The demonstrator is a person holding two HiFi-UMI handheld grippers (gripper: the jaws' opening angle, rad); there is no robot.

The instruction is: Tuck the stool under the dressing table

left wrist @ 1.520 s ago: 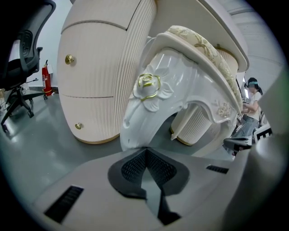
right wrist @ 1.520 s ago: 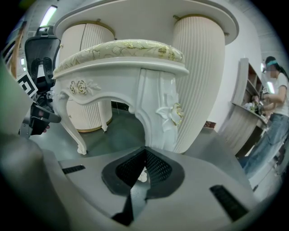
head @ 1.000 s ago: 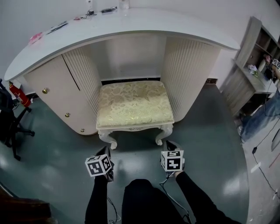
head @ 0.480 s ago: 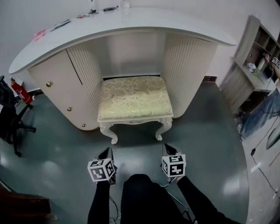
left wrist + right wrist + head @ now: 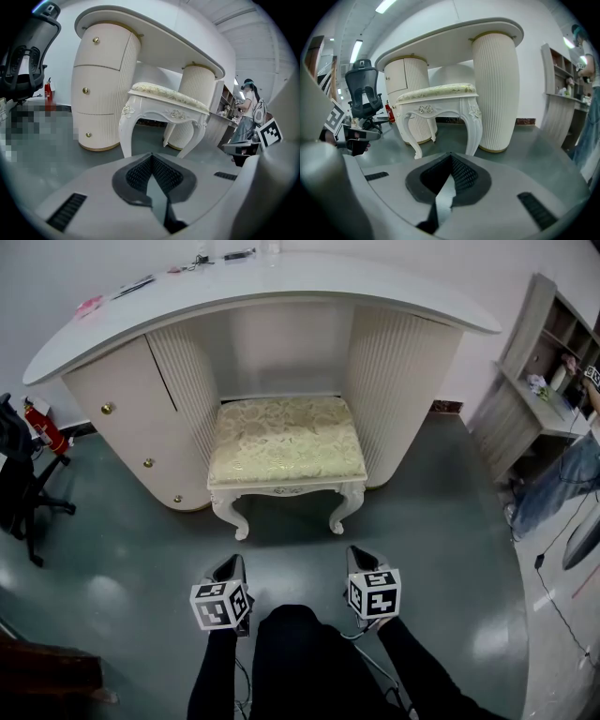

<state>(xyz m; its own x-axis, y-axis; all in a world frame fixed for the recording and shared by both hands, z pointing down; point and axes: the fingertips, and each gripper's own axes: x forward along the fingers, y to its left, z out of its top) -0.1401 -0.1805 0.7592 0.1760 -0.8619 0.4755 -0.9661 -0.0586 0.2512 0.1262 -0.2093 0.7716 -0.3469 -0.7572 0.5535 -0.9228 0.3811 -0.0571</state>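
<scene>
The stool (image 5: pixel 286 442), white with carved legs and a cream-gold cushion, stands in the knee gap of the curved white dressing table (image 5: pixel 281 287), between its two ribbed pedestals. The stool's front legs stick out in front of the table top's edge. My left gripper (image 5: pixel 228 566) and right gripper (image 5: pixel 360 556) hover over the floor a short way in front of the stool, touching nothing. Both are shut and hold nothing. The left gripper view has the stool (image 5: pixel 164 96) ahead of the left gripper (image 5: pixel 151 155). Beyond the right gripper (image 5: pixel 451 156) the stool (image 5: pixel 436 93) shows too.
A black office chair (image 5: pixel 19 474) and a red fire extinguisher (image 5: pixel 42 432) stand at the left. At the right are a shelf unit (image 5: pixel 544 362), a person (image 5: pixel 572 474) and a cable on the floor (image 5: pixel 558 596). Small items (image 5: pixel 141 284) lie on the table top.
Both grippers have drawn back from the stool's front legs, leaving a wider strip of floor between. The stool keeps its place in the table's gap.
</scene>
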